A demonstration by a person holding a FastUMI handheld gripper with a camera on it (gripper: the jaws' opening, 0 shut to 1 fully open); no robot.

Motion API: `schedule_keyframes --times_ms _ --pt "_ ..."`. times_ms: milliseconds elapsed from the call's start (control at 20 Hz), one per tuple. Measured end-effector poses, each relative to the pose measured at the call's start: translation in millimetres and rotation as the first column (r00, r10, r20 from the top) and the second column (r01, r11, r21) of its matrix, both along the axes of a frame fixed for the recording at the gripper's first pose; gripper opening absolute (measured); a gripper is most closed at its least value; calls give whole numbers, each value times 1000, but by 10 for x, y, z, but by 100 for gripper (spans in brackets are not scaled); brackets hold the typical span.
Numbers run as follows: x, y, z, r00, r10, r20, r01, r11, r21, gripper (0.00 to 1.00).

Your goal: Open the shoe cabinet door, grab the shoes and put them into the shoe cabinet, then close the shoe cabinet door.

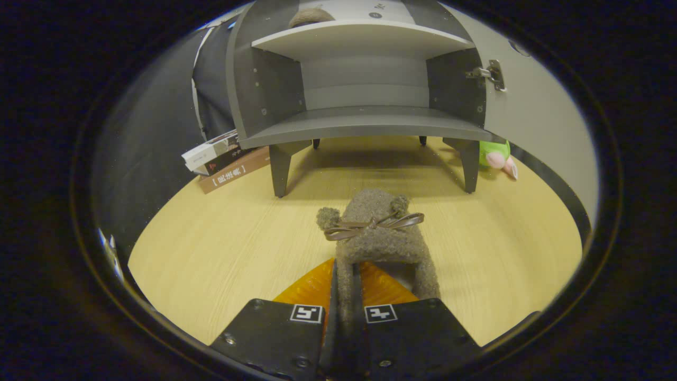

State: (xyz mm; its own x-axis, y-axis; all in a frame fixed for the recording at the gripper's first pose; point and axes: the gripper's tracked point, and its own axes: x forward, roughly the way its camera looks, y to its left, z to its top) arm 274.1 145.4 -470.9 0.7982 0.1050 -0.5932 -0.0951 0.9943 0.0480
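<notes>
A fuzzy brown shoe (378,233) with a brown bow and two small pom-poms hangs just ahead of my fingers, over the wooden table (227,248). My gripper (345,296) is shut on the shoe's near edge, which is pinched between both fingers. Beyond it stands the grey shoe cabinet (365,79) on short legs, its door (534,116) swung open to the right on a metal hinge (489,74). The lower shelf (365,124) is bare. On the shelf above, another fuzzy brown shoe (311,17) lies at the left.
Stacked books (225,159) lie on the table left of the cabinet. A green and pink plush toy (497,156) sits by the cabinet's right front leg, under the open door. Open tabletop stretches between the shoe and the cabinet.
</notes>
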Motion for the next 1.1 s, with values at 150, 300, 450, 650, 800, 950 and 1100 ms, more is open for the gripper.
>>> schedule_keyframes --times_ms 150,300,450,650,800,950,1100 --pt "-66 18 54 1000 27 12 -27 999 29 11" --pt "-234 -24 152 999 38 19 -39 998 45 11" --pt "-376 -133 328 998 47 41 -50 997 67 11" --pt "-634 -129 581 995 85 43 -90 988 127 11" --pt "-832 -62 927 989 116 92 -129 981 148 10" --pt "-999 0 1340 979 140 146 -163 974 159 10" --pt "-1138 24 1856 965 143 221 -180 970 160 11"
